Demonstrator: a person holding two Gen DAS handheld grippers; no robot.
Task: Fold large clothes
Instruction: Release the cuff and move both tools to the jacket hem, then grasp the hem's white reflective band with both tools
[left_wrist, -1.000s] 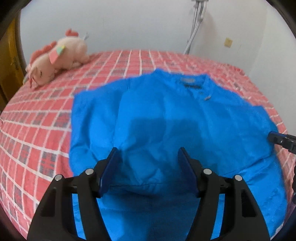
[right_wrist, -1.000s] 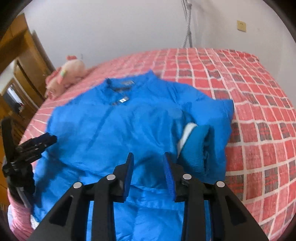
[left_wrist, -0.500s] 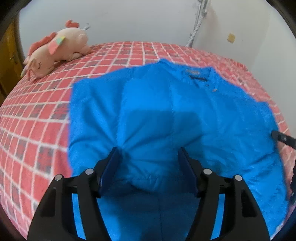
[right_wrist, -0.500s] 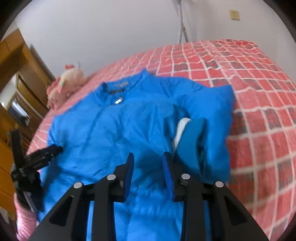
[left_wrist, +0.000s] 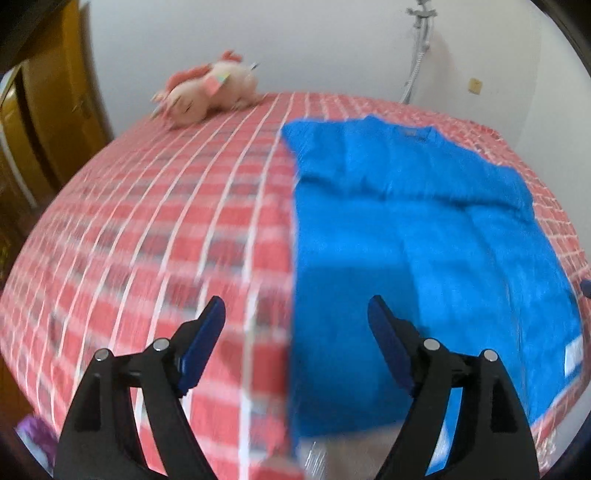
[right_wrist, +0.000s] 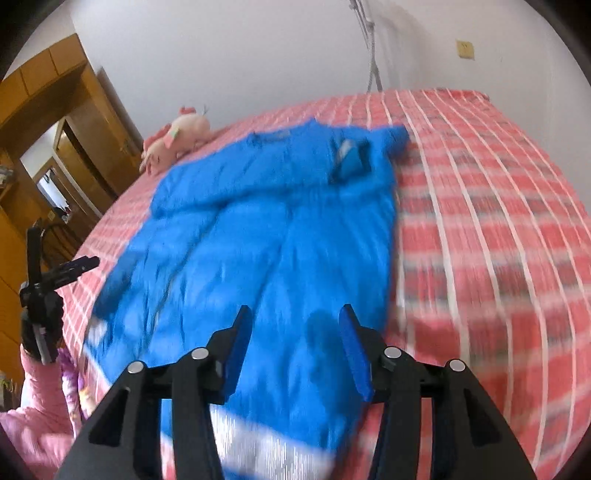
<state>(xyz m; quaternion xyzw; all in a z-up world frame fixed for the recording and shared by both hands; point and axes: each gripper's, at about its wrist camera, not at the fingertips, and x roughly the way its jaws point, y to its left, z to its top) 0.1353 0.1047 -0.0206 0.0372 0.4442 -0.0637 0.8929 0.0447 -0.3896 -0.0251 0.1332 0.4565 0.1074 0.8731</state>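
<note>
Left wrist view: much of the red checked bed (left_wrist: 166, 221) is smeared by motion blur, and the near edge is hard to make out. The blue jacket (left_wrist: 424, 240) lies spread flat on the right half of the bed, collar toward the wall, its lower hem cut off behind the right finger. The left tongs (left_wrist: 295, 314) have just been opening and stand wide, empty, straddling the jacket's left edge. A pink plush toy (left_wrist: 207, 92) lies near the far edge of the bed.

Right wrist view: also blurred. The jacket (right_wrist: 277, 240) stretches away from the right tongs (right_wrist: 295, 317), whose jaws have just been opening and are moderately apart, hovering over its near hem with nothing gripped. A pink sleeve (right_wrist: 40, 417) is cut off at the left.
</note>
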